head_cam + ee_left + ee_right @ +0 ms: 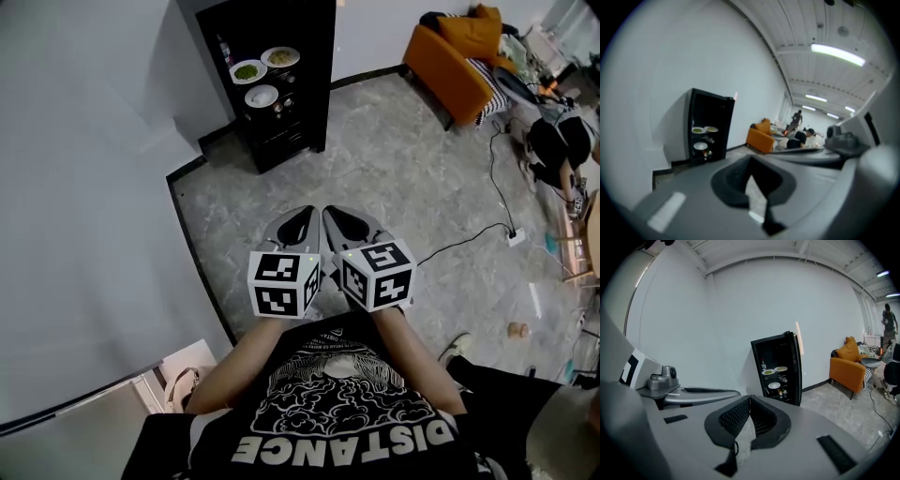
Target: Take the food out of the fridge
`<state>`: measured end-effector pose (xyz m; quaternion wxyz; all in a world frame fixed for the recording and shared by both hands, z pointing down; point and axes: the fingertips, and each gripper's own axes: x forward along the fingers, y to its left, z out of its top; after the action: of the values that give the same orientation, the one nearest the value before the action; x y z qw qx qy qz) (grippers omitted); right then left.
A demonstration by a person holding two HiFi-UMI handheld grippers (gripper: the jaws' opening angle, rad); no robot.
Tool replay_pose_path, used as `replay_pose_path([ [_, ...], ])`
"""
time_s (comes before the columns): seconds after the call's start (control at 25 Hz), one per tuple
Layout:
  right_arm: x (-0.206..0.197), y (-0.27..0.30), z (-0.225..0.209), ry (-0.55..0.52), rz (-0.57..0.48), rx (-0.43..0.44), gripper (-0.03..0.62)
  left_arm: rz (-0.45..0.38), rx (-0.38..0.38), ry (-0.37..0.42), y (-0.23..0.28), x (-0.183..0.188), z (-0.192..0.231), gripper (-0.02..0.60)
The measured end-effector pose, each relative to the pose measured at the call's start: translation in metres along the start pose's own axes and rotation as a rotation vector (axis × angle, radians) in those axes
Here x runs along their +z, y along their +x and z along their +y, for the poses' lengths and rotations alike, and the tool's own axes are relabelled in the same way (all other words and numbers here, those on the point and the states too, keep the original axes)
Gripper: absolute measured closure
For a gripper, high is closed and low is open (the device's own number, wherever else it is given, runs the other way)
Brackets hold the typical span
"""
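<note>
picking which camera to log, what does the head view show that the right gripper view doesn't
Head view only: the wearer's black printed shirt and forearms. Right gripper view only: the ceiling and a person standing far right. Both: the open black fridge with plates of food on its shelves, the orange sofa, the grey floor, and the left gripper and right gripper, each with jaws together on nothing.

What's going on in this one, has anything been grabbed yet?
Nothing has been grabbed. A person stands back from the black fridge, holding both grippers close together in front of the chest. The left gripper and the right gripper are shut and empty. Three plates of food sit on the fridge shelves, out of reach from here.
</note>
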<state>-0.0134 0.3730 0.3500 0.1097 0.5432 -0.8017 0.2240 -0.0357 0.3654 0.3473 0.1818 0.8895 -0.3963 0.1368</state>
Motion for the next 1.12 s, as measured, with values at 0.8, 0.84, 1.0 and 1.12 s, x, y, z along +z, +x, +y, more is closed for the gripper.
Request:
replay_pose_path([
  [0.8, 0.029, 0.061, -0.05, 0.021, -0.023, 0.081, 0.592, 0.04, 0.094, -0.01, 0.072, 0.014, 0.034, 0.581],
  [0.84, 0.032, 0.067, -0.057, 0.023, -0.021, 0.084, 0.592, 0.04, 0.096, -0.011, 0.081, 0.018, 0.036, 0.581],
  [1.0, 0.046, 0.093, -0.091, 0.024, -0.011, 0.09, 0.592, 0.031, 0.097, -0.003, 0.123, 0.035, 0.044, 0.58],
  [1.12, 0.059, 0.113, -0.119, 0.042, -0.012, 0.097, 0.592, 0.03, 0.096, 0.008, 0.156, 0.048, 0.05, 0.58],
])
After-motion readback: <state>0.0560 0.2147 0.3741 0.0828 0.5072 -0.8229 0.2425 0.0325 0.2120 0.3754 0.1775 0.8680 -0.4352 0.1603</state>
